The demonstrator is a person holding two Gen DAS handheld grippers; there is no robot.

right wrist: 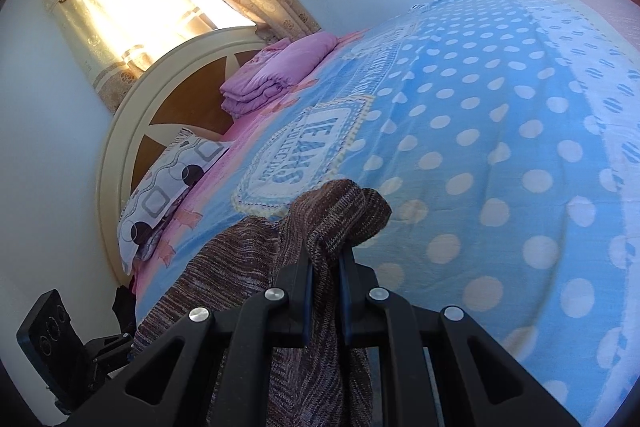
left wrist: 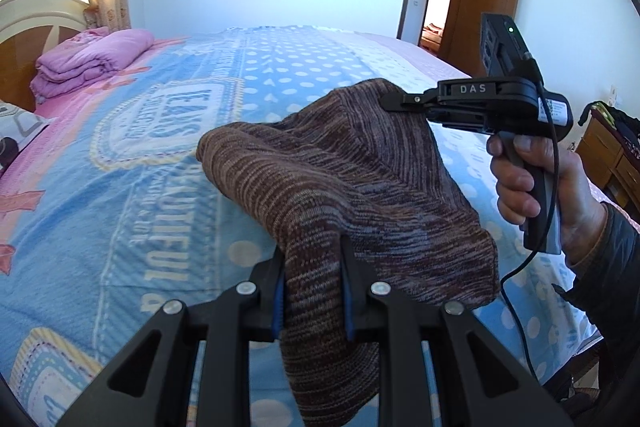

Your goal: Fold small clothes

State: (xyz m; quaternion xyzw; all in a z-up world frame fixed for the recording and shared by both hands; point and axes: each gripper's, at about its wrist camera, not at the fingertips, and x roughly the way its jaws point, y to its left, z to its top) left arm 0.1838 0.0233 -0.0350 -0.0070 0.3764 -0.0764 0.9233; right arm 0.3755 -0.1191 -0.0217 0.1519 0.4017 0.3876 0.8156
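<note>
A brown striped knit garment (left wrist: 344, 179) hangs in the air over the bed, stretched between both grippers. My left gripper (left wrist: 314, 279) is shut on its near edge, with cloth bunched between the blue pads. In the left wrist view my right gripper (left wrist: 390, 103) pinches the far corner, and a hand (left wrist: 520, 183) holds its grip. In the right wrist view, the right gripper (right wrist: 326, 267) is shut on a bunched fold of the knit garment (right wrist: 320, 227), and the rest of the cloth droops down to the left. The left gripper's body (right wrist: 60, 351) shows at the lower left.
The bed (left wrist: 120, 187) carries a blue sheet with white dots and lettering. A folded purple quilt (left wrist: 88, 63) and a patterned pillow (right wrist: 168, 183) lie by the headboard (right wrist: 132, 115). An open wooden door (left wrist: 492, 7) and a wooden cabinet (left wrist: 608, 155) stand at the right.
</note>
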